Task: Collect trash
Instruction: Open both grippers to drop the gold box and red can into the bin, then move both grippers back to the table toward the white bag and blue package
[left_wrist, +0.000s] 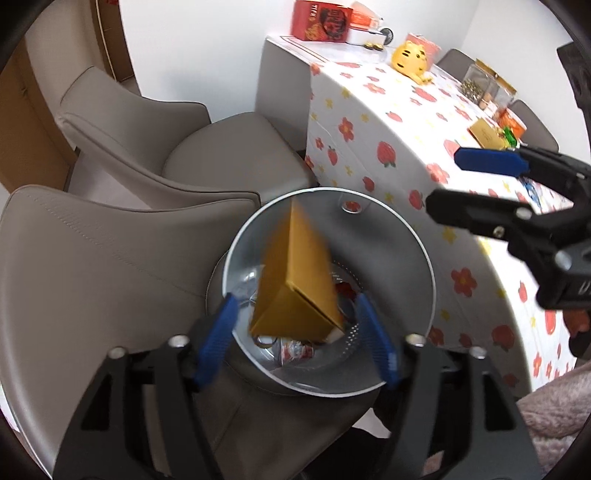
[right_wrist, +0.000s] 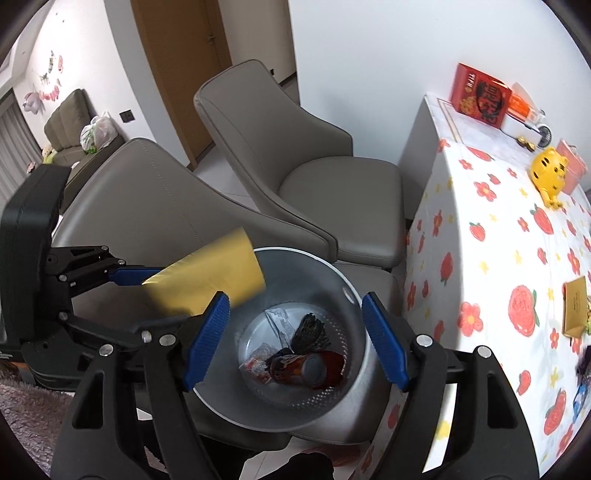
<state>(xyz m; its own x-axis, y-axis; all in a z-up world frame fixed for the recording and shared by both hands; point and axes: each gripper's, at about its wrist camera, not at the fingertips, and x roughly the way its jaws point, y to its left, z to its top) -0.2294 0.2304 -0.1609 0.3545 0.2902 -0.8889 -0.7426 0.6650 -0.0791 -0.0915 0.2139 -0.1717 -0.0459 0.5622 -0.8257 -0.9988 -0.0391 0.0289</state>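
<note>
A gold cardboard box (left_wrist: 295, 280) is tilted and blurred over the mouth of a round silver bin (left_wrist: 399, 236); nothing grips it. My left gripper (left_wrist: 299, 336) is open, its blue pads apart on both sides of the box above the bin. In the right wrist view the same box (right_wrist: 207, 280) hangs at the bin's left rim (right_wrist: 354, 295), in front of the left gripper (right_wrist: 147, 291). The bin holds a crushed can (right_wrist: 306, 369) and wrappers (right_wrist: 258, 363). My right gripper (right_wrist: 295, 339) is open and empty above the bin; it also shows in the left wrist view (left_wrist: 447, 184).
Two taupe chairs (right_wrist: 295, 173) stand beside the bin. A table with a flowered cloth (right_wrist: 517, 258) is on the right, with a yellow tiger toy (right_wrist: 550, 173), a red box (right_wrist: 480, 96) and a flat gold box (right_wrist: 574, 306) on it.
</note>
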